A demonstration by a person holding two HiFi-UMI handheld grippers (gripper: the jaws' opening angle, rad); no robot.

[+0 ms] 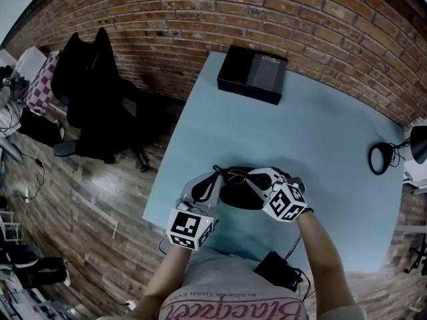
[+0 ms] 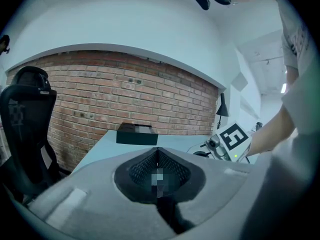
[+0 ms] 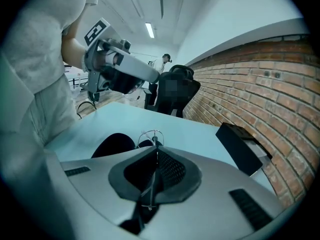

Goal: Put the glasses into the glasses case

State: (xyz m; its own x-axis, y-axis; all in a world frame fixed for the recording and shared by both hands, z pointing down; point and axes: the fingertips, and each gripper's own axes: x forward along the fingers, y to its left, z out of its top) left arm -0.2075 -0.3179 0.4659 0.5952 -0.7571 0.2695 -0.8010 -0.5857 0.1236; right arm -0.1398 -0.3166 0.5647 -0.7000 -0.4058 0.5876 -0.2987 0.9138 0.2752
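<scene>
Right gripper [image 3: 156,154] pinches the wiry glasses [image 3: 150,134], left gripper [image 2: 158,156] closed, apparently empty. The frame might twist or slip short of the case [image 3: 114,144].

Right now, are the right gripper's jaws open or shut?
Shut: the right gripper jaws meet on the thin wire frame of the glasses, seen in its own view.

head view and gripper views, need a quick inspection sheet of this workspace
surface: light blue table
job's things: glasses held beside the dark glasses case, not yet inside
clutter: black box at far edge; small black device at near edge
grippers: right gripper shut on the glasses; left gripper jaws together, contents unclear
cables: lead at the black device; another by the desk lamp
surroundings: brick wall, office chair, wood floor
</scene>
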